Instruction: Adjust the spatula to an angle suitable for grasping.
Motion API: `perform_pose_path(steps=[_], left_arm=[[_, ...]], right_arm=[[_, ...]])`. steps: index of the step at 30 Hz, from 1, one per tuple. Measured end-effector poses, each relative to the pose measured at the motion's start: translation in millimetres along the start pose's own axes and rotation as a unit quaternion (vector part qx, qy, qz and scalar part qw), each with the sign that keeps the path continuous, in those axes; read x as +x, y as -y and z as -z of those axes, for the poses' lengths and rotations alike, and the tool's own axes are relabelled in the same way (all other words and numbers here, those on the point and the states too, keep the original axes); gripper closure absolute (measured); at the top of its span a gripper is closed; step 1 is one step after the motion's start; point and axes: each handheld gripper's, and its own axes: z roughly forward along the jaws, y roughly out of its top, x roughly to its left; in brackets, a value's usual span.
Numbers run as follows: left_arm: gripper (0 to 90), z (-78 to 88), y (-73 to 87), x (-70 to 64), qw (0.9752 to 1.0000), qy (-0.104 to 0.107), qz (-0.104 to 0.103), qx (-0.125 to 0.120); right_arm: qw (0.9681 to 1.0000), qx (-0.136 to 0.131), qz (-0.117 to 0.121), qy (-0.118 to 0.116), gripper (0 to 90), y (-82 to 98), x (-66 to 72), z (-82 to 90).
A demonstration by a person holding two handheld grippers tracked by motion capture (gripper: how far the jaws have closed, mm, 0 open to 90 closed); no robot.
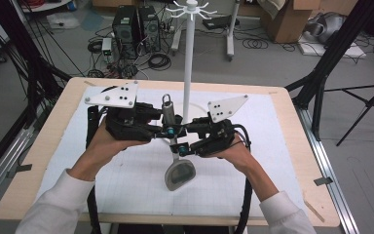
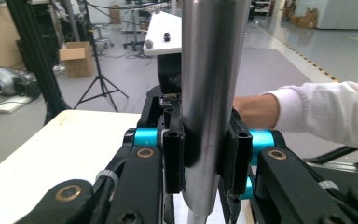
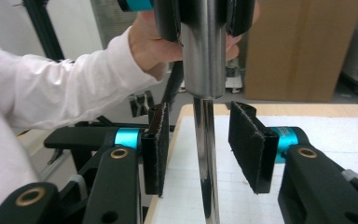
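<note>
Utensil, metal: scoop end (image 1: pixel 179 174) nearest the table (image 1: pixel 48 146), thick handle (image 2: pixel 212 93) clamped in left gripper (image 1: pixel 160 130), thin shank (image 3: pixel 206 154) untouched between right gripper (image 3: pixel 200 149) jaws, half open; two-handed grip unfinished, stand (image 1: pixel 189 58) hanging likely remaining.

Readable text: none is showing on any surface.
Cardboard boxes (image 1: pixel 292 19): no print is coming through clearly.
Computer towers (image 1: pixel 136 27): no badge or lettering is standing out.
Table sheet (image 1: pixel 126 185): it is carrying a fine printed grid, without numbers.
Floor stripe (image 2: pixel 303 53): yellow-and-black hazard marking is running along the hall floor.
</note>
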Motion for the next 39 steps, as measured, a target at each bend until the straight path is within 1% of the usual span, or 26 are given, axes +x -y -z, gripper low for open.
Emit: perform_pose_path(steps=[1,2,9,11,13,14,15,17,20,21,22,23,24,25,26,28,29,30,31,32,33,34,35,36,37,39], left_arm=[[73.6,-0.3,0.0,-0.1,1.0000,0.004,-0.001,0.000],[73.6,-0.3,0.0,-0.1,1.0000,0.004,-0.001,0.000],[73.7,-1.6,0.5,-0.4,0.9998,0.017,-0.004,0.001],[73.7,-1.9,0.4,-0.7,0.9998,0.020,-0.002,0.001],[73.7,-2.5,0.3,-1.0,0.9998,0.021,0.000,-0.001],[73.7,-1.9,0.3,-0.3,0.9998,0.022,0.000,-0.001],[73.8,-1.9,0.3,-0.3,0.9998,0.022,0.000,-0.001],[73.9,-1.9,0.3,-0.1,0.9997,0.023,0.001,-0.002],[74.3,-2.1,0.4,-0.2,0.9997,0.024,0.000,-0.002],[74.6,-2.4,0.9,0.0,0.9998,0.021,-0.002,-0.004],[74.7,-2.4,0.9,0.0,0.9998,0.021,-0.002,-0.004],[74.7,-2.5,0.9,0.3,0.9999,0.016,-0.001,-0.006],[74.6,-2.5,0.9,0.3,0.9999,0.016,-0.001,-0.006],[74.6,-2.4,0.9,0.3,0.9999,0.014,0.000,-0.007],[74.4,-1.7,0.9,0.1,1.0000,0.004,-0.002,-0.007],[72.5,-1.1,0.8,0.2,1.0000,0.001,-0.003,-0.007],[72.5,-0.9,0.7,-0.2,0.9999,0.001,0.000,-0.011],[67.2,-0.5,0.2,-0.7,0.9999,-0.003,0.000,-0.017],[58.0,0.1,-0.2,-1.3,0.9998,-0.012,-0.001,-0.016],[58.0,0.6,-0.4,-1.4,0.9998,-0.014,0.000,-0.015],[52.8,0.8,-0.3,-1.3,0.9998,-0.015,0.001,-0.015],[48.0,1.4,-0.3,-1.2,0.9995,-0.028,0.000,-0.016],[42.7,1.4,-0.3,-1.2,0.9995,-0.028,0.000,-0.016],[42.7,1.9,-0.5,-0.5,0.9993,-0.034,0.000,-0.015],[31.8,2.0,-1.0,-1.2,0.9981,-0.058,0.009,-0.020],[24.2,2.6,-1.2,-0.9,0.9971,-0.073,0.012,-0.019]], right_arm=[[1.0000,-0.002,0.001,-0.009,60.1,-0.1,0.1,-0.4],[1.0000,-0.002,0.001,-0.009,60.1,-0.1,0.1,-0.4],[0.9996,-0.012,0.008,-0.025,74.9,-0.8,1.5,0.2],[0.9997,-0.011,0.013,-0.020,81.1,-1.1,1.3,0.6],[0.9996,-0.009,0.018,-0.021,83.1,-1.3,1.5,1.0],[0.9995,-0.010,0.025,-0.016,83.5,-1.8,1.9,1.0],[0.9995,-0.010,0.025,-0.016,83.5,-1.8,1.9,1.0],[0.9993,-0.008,0.034,-0.013,85.4,-2.5,2.7,1.5],[0.9992,-0.007,0.036,-0.013,86.5,-2.8,2.9,1.4],[0.9992,-0.005,0.039,-0.006,87.5,-3.3,3.8,1.6],[0.9992,-0.005,0.039,-0.006,87.5,-3.3,3.8,1.6],[0.9992,-0.004,0.040,0.001,87.7,-3.7,4.0,2.0],[0.9992,-0.004,0.040,0.001,87.7,-3.7,4.0,2.0],[0.9993,-0.004,0.037,0.005,87.8,-3.9,3.9,2.5],[0.9994,-0.004,0.034,0.009,87.9,-4.1,4.2,2.5],[0.9993,-0.005,0.033,0.015,87.9,-4.3,4.2,2.5],[0.9993,-0.005,0.033,0.015,87.9,-4.3,4.2,2.5],[0.9994,-0.003,0.031,0.018,87.9,-4.3,4.3,3.1],[0.9993,-0.006,0.025,0.026,87.9,-4.0,3.4,5.1],[0.9993,-0.006,0.025,0.026,87.9,-4.0,3.4,5.1],[0.9992,-0.008,0.023,0.030,87.9,-4.1,3.2,6.8],[0.9991,-0.007,0.022,0.037,87.9,-4.1,3.4,7.8],[0.9991,-0.007,0.022,0.037,87.9,-4.1,3.4,7.8],[0.9989,-0.008,0.023,0.041,87.9,-3.9,3.6,7.8],[0.9983,-0.007,0.023,0.053,87.9,-4.1,3.3,8.9],[0.9977,-0.009,0.017,0.064,87.9,-4.3,3.3,9.9]])
